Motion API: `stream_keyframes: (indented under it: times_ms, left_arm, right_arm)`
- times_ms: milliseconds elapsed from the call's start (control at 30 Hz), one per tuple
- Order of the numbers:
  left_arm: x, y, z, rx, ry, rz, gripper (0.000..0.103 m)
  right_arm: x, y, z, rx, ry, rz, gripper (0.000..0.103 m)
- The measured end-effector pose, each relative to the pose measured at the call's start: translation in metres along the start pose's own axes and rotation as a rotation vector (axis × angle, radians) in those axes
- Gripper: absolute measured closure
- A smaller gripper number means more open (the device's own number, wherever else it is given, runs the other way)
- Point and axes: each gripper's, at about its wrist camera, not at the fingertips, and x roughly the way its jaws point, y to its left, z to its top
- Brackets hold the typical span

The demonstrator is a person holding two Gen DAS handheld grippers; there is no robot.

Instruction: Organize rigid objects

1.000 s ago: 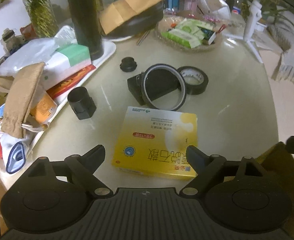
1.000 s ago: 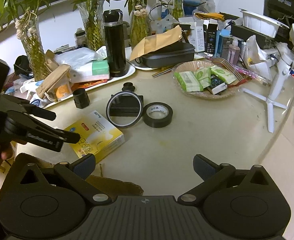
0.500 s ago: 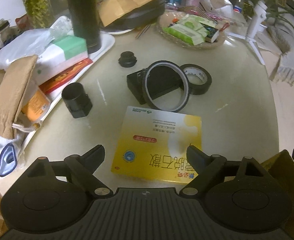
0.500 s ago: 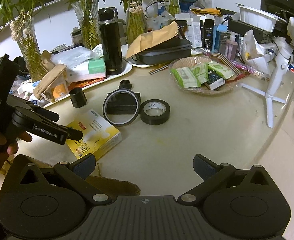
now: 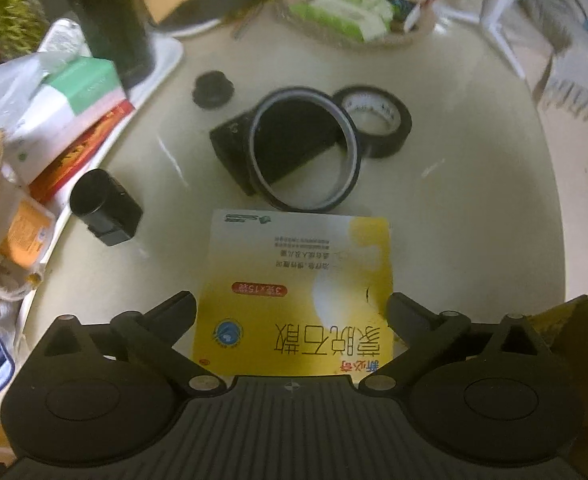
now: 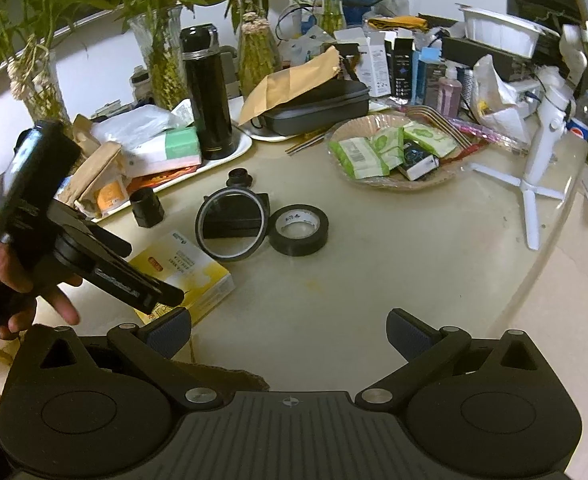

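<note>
A yellow medicine box lies flat on the pale round table. My left gripper hangs over the near half of the box. Its jaws are opening, and the box lies between the fingers without the pads pressing on it. In the right wrist view, a hand holds the left gripper over the yellow box. My right gripper stands open over bare table, nothing between its fingers. Beyond the box are a thin tape ring leaning on a black block and a black tape roll.
A black cylinder and a small black cap sit left of the tapes. A white tray with boxes, bags and a black flask fills the left. A basket of green packets and a white tripod stand far right.
The left gripper has come down and forward over the yellow box and its jaws have widened, so the box now lies between the fingers. The right gripper has stayed put.
</note>
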Motion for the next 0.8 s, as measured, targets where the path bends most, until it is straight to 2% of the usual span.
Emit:
stream_keyframes:
  times_ms: [33,433,667,800]
  left_arm:
    - [0.003,-0.001,0.002,0.006,0.015,-0.012,0.0]
    - [0.015,-0.014,0.019,0.076,0.088,0.045,0.0]
    - [0.013,-0.011,0.017,0.059,0.064,0.044,0.0]
    - [-0.003,0.0,0.011,-0.029,0.003,-0.004,0.0]
  right_arm:
    - [0.001,-0.001,0.0,0.007,0.002,0.002,0.0]
    - [-0.002,-0.002,0.001,0.02,-0.009,0.007,0.0]
    - [-0.004,-0.003,0.001,0.024,-0.014,0.006,0.0]
    - [-0.006,-0.004,0.001,0.024,-0.018,0.003,0.0]
